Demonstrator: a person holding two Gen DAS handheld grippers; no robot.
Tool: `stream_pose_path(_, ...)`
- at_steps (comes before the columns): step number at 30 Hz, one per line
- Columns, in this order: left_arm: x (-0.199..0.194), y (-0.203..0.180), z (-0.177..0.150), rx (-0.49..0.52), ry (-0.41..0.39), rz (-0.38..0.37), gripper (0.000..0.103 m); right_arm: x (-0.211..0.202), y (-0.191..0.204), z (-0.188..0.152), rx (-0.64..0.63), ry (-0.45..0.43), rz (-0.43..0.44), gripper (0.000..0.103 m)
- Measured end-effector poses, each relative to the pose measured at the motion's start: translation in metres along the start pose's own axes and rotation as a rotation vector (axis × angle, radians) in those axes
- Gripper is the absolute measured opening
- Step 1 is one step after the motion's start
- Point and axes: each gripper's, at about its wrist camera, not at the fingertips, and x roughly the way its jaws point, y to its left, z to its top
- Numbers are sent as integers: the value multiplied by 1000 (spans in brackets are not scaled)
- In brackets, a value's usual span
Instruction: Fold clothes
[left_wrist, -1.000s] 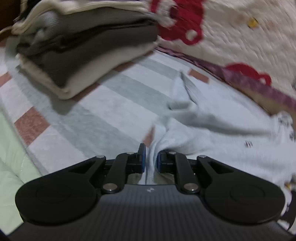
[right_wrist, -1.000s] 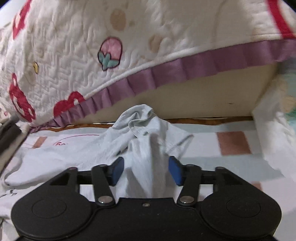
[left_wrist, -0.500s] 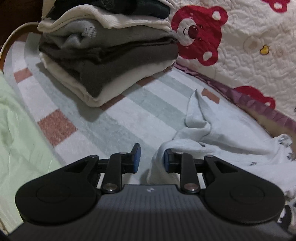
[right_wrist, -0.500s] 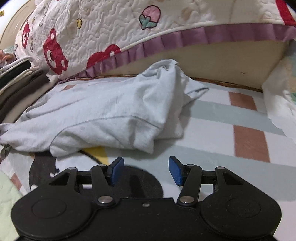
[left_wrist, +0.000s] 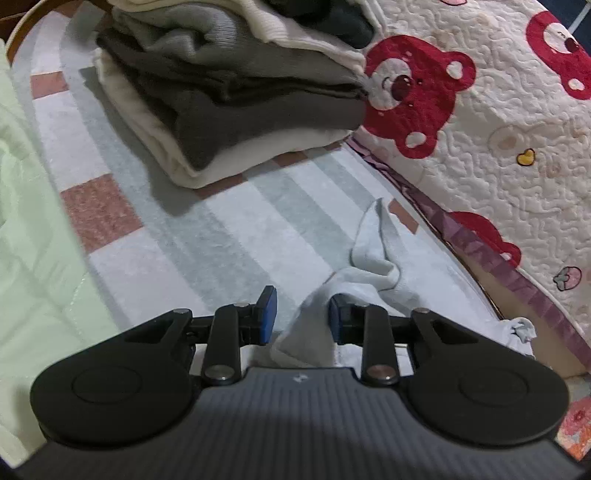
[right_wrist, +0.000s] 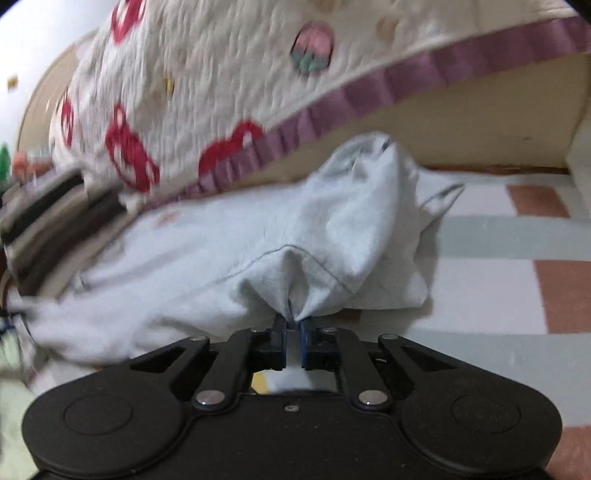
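Right hand-held gripper (right_wrist: 293, 332) has pinched the shirt (right_wrist: 229, 254).

The pile of folded clothes (left_wrist: 236, 96) runs off the top edge. In the right wrist view, motion blur smears the quilt (right_wrist: 207, 96) and that pile.

Striped rug (left_wrist: 229, 236) with pink blocks carries stack of folded clothes (left_wrist: 236, 96), crumpled pale-blue garment (right_wrist: 258, 236), green quilt (left_wrist: 33, 236) at edge.
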Motion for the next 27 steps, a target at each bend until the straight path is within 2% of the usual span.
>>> stream_pose_path(1, 1, 1, 0, -13, 5, -13, 26, -7, 1, 3, 16, -21, 9, 6)
stream_pose_path(3, 1, -4, 0, -1, 18, -51, 19, -37, 4, 14, 58, -86, 42, 3)
stream_pose_path(6, 0, -6, 1, -11, 39, -112, 19, -94, 9, 31, 70, -203, 203, 2)
stream_pose_path(7, 0, -6, 2, -18, 46, -130, 19, -106, 13, 34, 56, -219, 211, 2)
stream_pose_path(8, 0, -6, 3, -25, 52, -146, 19, -113, 15, 36, 30, -211, 189, 2)
stream_pose_path(9, 0, -5, 2, -26, 52, -125, 19, -114, 17, 36, -18, -172, 145, 3)
stream_pose_path(11, -3, -2, 0, -10, 47, -58, 19, -100, 21, 27, -135, -65, -6, 5)
stream_pose_path(12, -5, -1, 0, 3, 45, -23, 19, -92, 21, 21, -168, -26, -59, 8)
stream_pose_path(13, -7, 0, 0, 21, 35, 14, 19, -84, 20, 16, -187, 8, -69, 9)
stream_pose_path(14, -10, 2, 0, 38, 26, 50, 19, -75, 17, 10, -191, 33, -64, 16)
stream_pose_path(15, -12, 6, 1, 33, 18, 76, 19, -66, 14, 6, -182, 44, -64, 39)
stream_pose_path(16, -14, 9, 2, 27, 10, 100, 19, -57, 10, 3, -172, 49, -71, 48)
stream_pose_path(23, -14, 17, 2, -14, 28, 27, 21, -2, -15, 1, -126, 105, -94, 53)
stream_pose_path(25, -14, 13, -1, -6, 36, -1, 23, -1, -16, -1, -120, 102, -46, 53)
stream_pose_path(26, -13, 9, -3, 6, 42, -18, 25, -1, -16, -1, -118, 96, -10, 51)
stream_pose_path(27, -11, 4, -6, 19, 50, -33, 28, -2, -15, -2, -117, 91, 26, 37)
